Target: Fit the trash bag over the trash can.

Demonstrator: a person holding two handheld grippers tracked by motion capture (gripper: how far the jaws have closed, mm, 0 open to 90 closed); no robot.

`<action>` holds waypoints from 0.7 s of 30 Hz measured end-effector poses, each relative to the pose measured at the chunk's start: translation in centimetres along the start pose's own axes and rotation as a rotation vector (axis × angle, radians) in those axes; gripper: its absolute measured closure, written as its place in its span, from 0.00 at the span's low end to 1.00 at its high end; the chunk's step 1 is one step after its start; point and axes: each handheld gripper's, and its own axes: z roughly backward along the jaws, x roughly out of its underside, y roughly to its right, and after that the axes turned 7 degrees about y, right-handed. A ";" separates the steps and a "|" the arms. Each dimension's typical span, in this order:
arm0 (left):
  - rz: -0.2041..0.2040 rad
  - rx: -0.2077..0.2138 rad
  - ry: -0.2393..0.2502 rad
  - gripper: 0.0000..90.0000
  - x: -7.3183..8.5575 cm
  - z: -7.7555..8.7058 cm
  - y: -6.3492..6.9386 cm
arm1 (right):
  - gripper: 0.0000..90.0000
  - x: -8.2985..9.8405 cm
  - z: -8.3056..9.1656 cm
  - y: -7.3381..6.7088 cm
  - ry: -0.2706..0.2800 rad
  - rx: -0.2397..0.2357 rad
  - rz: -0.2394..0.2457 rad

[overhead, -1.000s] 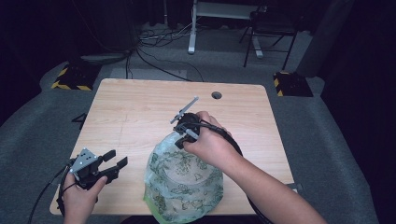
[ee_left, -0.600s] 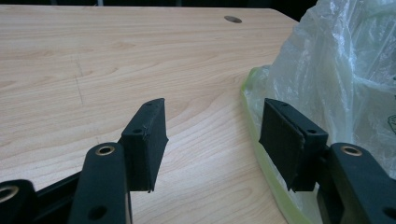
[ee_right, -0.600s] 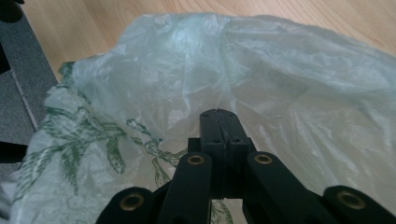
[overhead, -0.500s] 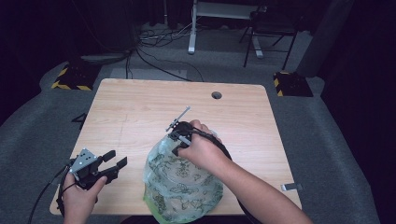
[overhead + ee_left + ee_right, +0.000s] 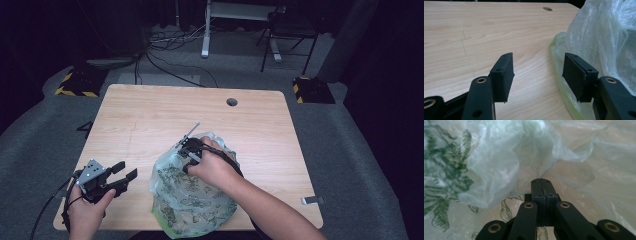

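Observation:
A clear plastic bag (image 5: 185,200) printed with green leaves lies crumpled on the front middle of the wooden table (image 5: 150,120). My right gripper (image 5: 189,152) sits on the bag's far top edge, its jaws pressed together on a fold of the film. In the right gripper view the jaws (image 5: 541,181) are closed, with the bag's film (image 5: 486,165) bunched at their tips. My left gripper (image 5: 126,170) rests at the table's front left, open and holding nothing. In the left gripper view its gap (image 5: 540,70) faces bare wood, with the bag (image 5: 604,37) just to the right.
A round cable hole (image 5: 231,102) is near the table's far edge. The table's front edge runs close under the bag and my left hand. A small metal piece (image 5: 310,200) lies on the grey carpet at the right. Cables and furniture legs stand beyond the table.
My right gripper has moved left and toward the person, drawing the bag's top edge with it. The left gripper has stayed in place, open.

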 end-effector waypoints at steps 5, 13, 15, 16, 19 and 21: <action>-0.004 0.001 -0.001 0.47 0.0 0.0 0.0 | 1.00 0.1 -0.7 0.2 -0.015 -0.004 -0.008; 0.000 0.000 0.003 0.47 0.0 0.0 0.0 | 1.00 0.5 -2.0 0.5 -0.060 0.001 -0.016; 0.000 -0.001 0.002 0.47 0.0 0.0 0.0 | 1.00 0.7 -2.5 0.6 -0.077 0.002 -0.014; 0.001 -0.001 0.002 0.47 0.0 0.0 0.0 | 1.00 0.7 -2.7 0.6 -0.082 0.005 -0.009; 0.001 0.000 0.003 0.47 0.0 0.0 0.0 | 1.00 0.8 -3.0 0.6 -0.099 0.012 -0.007; 0.000 0.000 0.000 0.47 0.0 0.0 0.0 | 1.00 0.9 -3.2 0.7 -0.105 0.009 -0.014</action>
